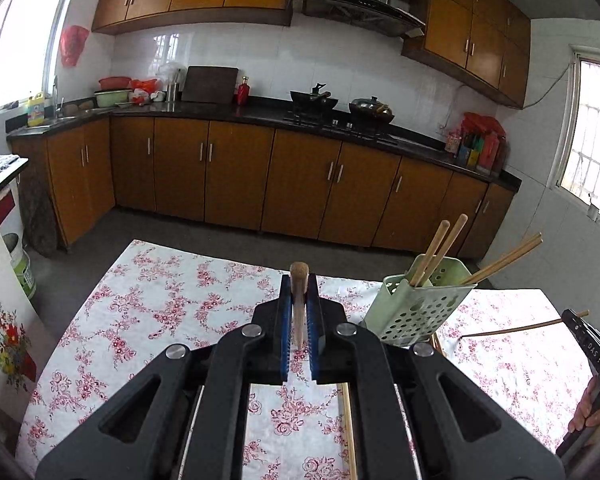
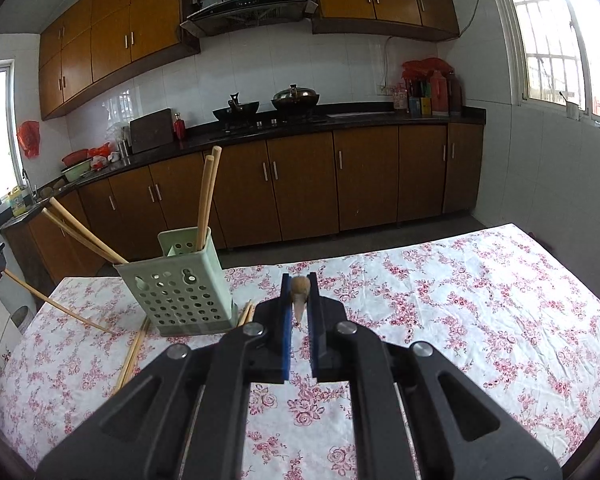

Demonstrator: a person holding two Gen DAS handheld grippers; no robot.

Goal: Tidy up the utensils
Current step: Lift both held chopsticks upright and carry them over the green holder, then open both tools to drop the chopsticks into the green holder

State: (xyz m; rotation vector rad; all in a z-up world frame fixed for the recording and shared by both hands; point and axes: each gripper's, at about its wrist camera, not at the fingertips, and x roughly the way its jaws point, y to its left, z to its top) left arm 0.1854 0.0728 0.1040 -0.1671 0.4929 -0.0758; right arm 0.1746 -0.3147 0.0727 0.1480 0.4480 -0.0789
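Wooden chopsticks — one clamped end-on in the left claw (image 1: 299,286), one in the right claw (image 2: 300,286), both raised over the floral worktop (image 2: 480,312). Four more stand in the green holder (image 2: 180,280) between the claws; others lie loose (image 2: 134,354) beside its base.

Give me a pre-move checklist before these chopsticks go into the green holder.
1. Left claw shut on a chopstick: ok.
2. Right claw shut on a chopstick: ok.
3. Green holder upright on the table: ok.
4. Room left in the holder: cannot tell.
5. Loose chopsticks still lying on the table: not ok.
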